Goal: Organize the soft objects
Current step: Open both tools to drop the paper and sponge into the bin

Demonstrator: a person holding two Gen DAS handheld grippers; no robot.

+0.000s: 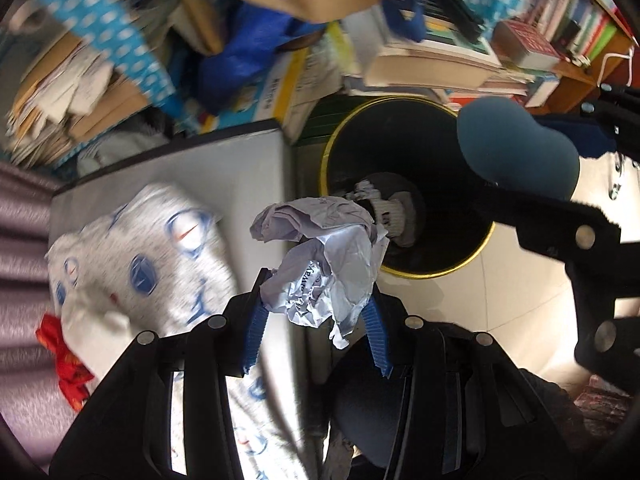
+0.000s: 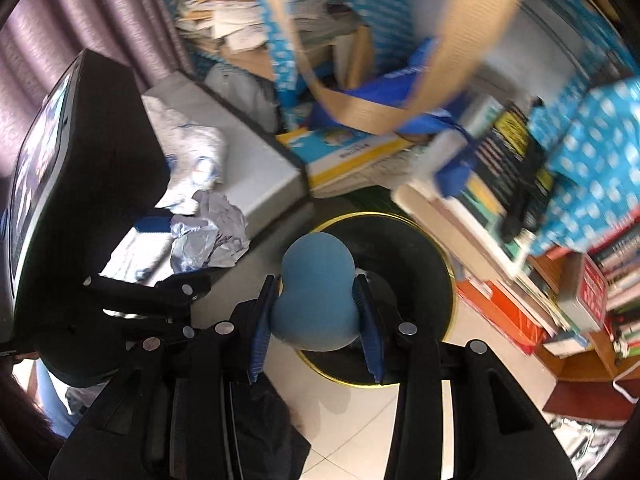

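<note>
My left gripper [image 1: 316,296] is shut on a crumpled paper ball [image 1: 324,260], held at the table's edge beside a black bin with a gold rim [image 1: 472,256]. The paper ball [image 2: 208,236] also shows in the right wrist view, left of the bin [image 2: 448,320]. My right gripper [image 2: 316,300] is shut on a blue egg-shaped sponge [image 2: 316,300], held over the bin's open mouth. The same sponge [image 1: 516,148] hangs at the upper right of the left wrist view. Some white and grey soft items [image 1: 394,210] lie at the bin's bottom.
A grey patterned cloth [image 1: 140,256] with a red bow [image 1: 64,356] lies on the white table [image 1: 240,160]. Stacks of books [image 2: 500,184], papers and blue dotted bags [image 2: 592,168] crowd behind the bin. White tiled floor [image 1: 500,300] lies around the bin. A purple curtain [image 2: 100,24] hangs at left.
</note>
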